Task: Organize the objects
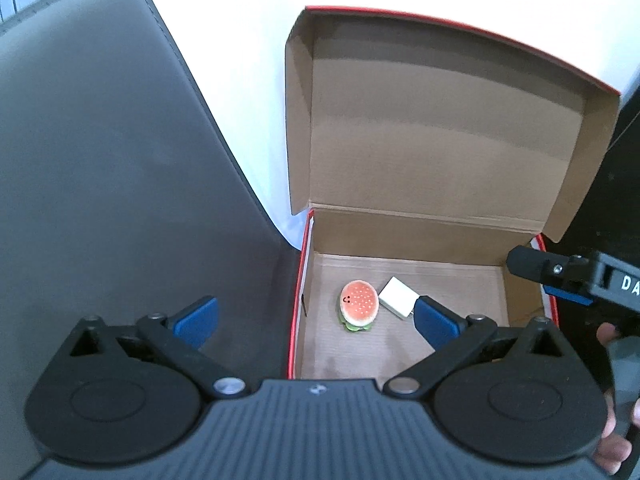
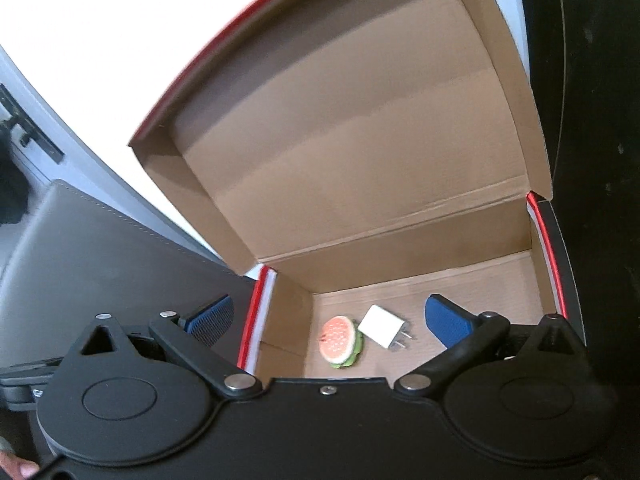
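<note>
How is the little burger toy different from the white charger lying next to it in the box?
The round orange-topped burger toy is domed with a green layer underneath; the white square plug charger is flat-sided and boxy. The toy's top is dotted and has a small face; the charger is plain, with metal prongs sticking out. Both lie side by side on the floor of the open cardboard box.

The left gripper's (image 1: 316,322) right finger (image 1: 434,322) is covering a corner of the charger (image 1: 396,295), hiding its prongs. The burger toy's (image 1: 359,306) lower layers are showing too small to tell apart. At the right edge, the right gripper (image 1: 576,280) and a hand (image 1: 612,432) are being cut off.
</note>
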Demonstrator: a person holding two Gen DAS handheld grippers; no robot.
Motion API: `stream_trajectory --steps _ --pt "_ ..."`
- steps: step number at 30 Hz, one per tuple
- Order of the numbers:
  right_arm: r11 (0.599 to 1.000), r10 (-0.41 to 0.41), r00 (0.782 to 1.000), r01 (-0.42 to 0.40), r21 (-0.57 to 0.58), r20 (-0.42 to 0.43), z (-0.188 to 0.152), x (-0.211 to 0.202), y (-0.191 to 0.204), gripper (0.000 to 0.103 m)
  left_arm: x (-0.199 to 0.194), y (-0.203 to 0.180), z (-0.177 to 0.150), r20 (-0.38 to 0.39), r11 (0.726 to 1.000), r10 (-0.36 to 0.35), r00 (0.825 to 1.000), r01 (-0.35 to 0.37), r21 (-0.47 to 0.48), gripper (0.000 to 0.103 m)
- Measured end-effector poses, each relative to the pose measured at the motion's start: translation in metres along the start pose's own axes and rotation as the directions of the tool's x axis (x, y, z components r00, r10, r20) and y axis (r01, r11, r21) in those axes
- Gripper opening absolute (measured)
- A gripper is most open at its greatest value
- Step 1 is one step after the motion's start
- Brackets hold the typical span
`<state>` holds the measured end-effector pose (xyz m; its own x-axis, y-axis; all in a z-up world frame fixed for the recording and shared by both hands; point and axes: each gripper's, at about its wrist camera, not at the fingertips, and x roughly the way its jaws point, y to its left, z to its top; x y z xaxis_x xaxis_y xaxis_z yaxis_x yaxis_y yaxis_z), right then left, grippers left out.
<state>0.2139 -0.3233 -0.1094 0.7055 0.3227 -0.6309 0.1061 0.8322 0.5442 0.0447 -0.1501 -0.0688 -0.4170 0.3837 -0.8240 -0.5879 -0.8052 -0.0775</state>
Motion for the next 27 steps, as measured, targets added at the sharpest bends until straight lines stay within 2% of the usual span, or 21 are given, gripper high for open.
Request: stream_trajectory --steps 5,12,19,27 --pt "1.0 -0.014 1.0 0.015 -0.016 0.02 0.004 -0.026 0.011 0.103 -0.014 0.0 -0.001 0.006 1.0 -0.016 1.0 0.016 0.016 0.103" --pt "0.999 -0.027 0.999 0.028 -0.025 0.041 -0.004 -0.057 0.016 0.103 -0.032 0.003 -0.009 0.011 0.996 -0.081 0.997 0.08 0.048 0.103" --pt "1.0 0.002 0.999 -0.001 -0.022 0.041 -0.015 -0.076 0.018 0.103 -0.056 -0.001 -0.019 0.023 0.986 -0.137 0.99 0.134 0.102 0.103" --pt "0.999 -0.027 0.997 0.03 -0.046 0.065 -0.026 -0.098 0.021 0.103 -0.078 0.004 -0.026 0.04 0.978 -0.177 0.983 0.171 0.117 0.103"
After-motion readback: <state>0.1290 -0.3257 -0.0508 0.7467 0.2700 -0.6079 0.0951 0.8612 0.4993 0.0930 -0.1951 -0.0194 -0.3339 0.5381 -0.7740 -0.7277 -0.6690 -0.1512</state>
